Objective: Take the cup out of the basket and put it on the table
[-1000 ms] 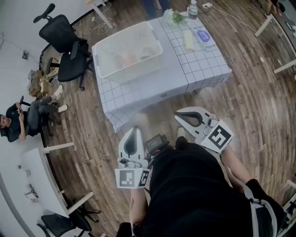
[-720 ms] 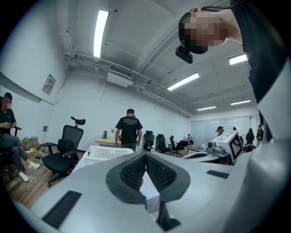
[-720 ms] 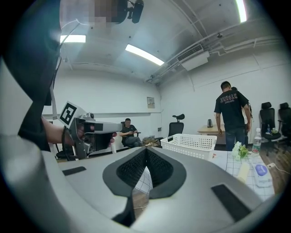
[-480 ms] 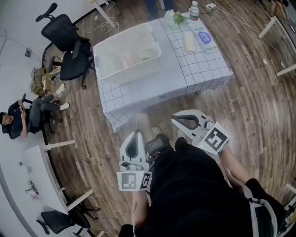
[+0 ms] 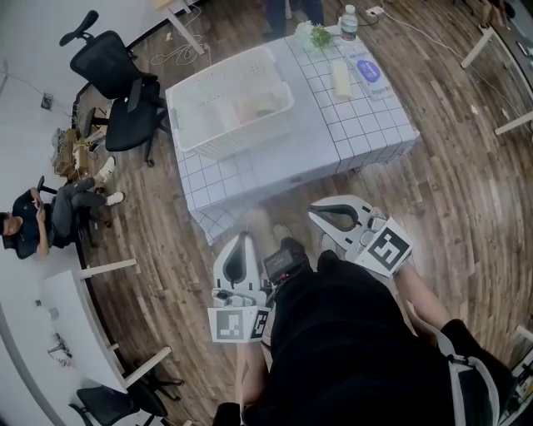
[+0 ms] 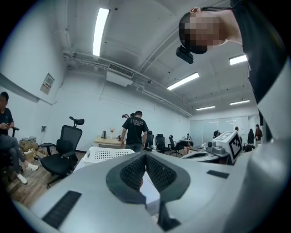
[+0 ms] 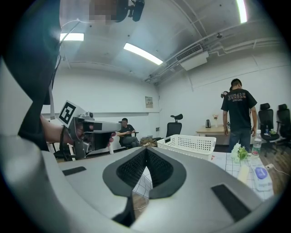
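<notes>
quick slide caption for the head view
Both shut and empty, the left gripper and right gripper hover short of the table with the white basket.

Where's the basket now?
Head view, upper centre-left: the white basket sits at the left end of the checked table, beside the black office chair.

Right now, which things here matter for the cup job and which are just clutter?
Job: basket, cup inside it (indistinct), table.
Clutter: bottle, flowers, roll, blue-labelled pack, chair.

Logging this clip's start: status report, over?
Left gripper shut, empty. Right gripper shut, empty. Cup in basket, untouched. Nothing in the way.
</notes>
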`<control>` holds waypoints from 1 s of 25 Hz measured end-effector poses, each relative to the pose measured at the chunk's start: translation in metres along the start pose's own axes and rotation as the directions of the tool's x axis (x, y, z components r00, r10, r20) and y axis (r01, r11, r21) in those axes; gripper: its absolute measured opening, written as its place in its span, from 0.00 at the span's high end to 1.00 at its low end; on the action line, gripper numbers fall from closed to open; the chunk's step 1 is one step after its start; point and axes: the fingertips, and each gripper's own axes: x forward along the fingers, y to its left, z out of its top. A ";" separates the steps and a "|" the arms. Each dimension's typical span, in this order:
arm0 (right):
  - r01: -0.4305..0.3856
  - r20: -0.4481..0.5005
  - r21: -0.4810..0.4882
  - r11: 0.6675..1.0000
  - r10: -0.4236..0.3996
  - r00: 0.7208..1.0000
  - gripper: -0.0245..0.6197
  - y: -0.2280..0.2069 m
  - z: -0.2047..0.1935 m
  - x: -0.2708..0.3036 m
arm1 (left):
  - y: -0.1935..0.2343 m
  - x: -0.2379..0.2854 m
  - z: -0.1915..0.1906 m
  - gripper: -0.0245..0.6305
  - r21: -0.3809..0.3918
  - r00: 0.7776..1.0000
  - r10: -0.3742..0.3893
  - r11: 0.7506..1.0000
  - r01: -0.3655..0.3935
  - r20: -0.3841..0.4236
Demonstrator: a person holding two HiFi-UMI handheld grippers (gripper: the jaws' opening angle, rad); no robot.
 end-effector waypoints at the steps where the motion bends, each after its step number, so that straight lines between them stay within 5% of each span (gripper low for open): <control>1: 0.000 -0.003 0.000 1.000 0.000 1.000 0.94 -0.001 0.001 0.004 | 0.005 0.001 0.002 0.95 -0.001 1.000 0.001 1.000 -0.001 0.003; 25: 0.033 -0.028 -0.035 0.999 -0.034 0.999 0.94 -0.035 0.023 0.107 | 0.102 0.054 0.011 0.95 -0.002 0.998 -0.057 0.998 0.057 -0.017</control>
